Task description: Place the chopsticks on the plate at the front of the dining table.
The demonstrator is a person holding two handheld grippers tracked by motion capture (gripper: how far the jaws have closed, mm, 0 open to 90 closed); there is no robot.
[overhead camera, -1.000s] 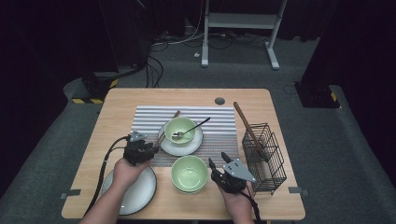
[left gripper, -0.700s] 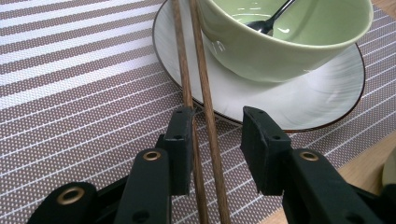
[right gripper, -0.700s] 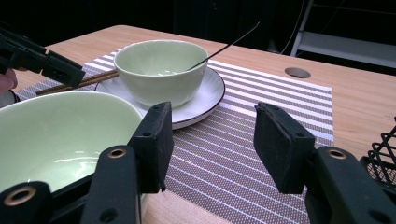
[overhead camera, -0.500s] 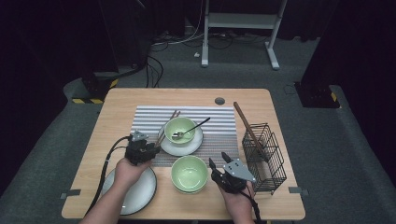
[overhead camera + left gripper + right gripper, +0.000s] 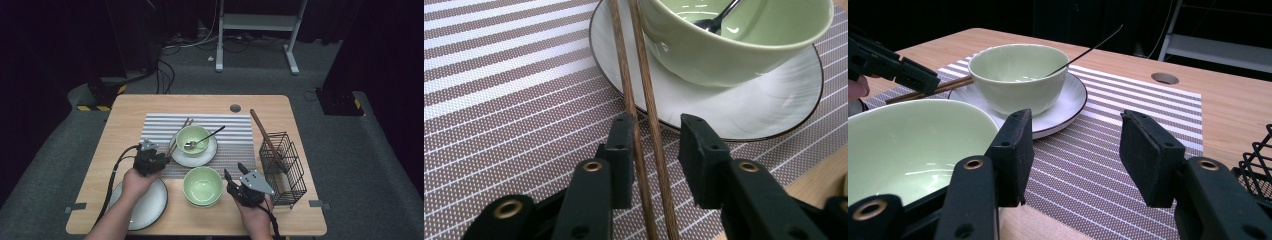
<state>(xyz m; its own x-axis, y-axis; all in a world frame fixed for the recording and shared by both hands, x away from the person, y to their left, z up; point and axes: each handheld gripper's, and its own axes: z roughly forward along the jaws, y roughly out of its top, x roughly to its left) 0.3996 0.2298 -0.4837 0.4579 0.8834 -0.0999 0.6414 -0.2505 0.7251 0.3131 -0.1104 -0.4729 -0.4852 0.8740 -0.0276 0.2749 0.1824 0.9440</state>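
The left gripper sits low over the striped mat, and its jaws have just been closing around a pair of brown chopsticks; the sticks run between the pads, with the left pad against one stick and a gap showing beside the right pad, so the gripper is not yet clamped on them. The chopsticks lie side by side, their far ends resting on the rim of a white plate just beside a green bowl that stands on it, with a spoon inside the bowl. In the high view the left gripper is at the plate's left edge. The right gripper hovers with its jaws apart and nothing between them, next to a second green bowl near the worktop front edge. A black wire basket stands at the right, and another plate lies under the left hand
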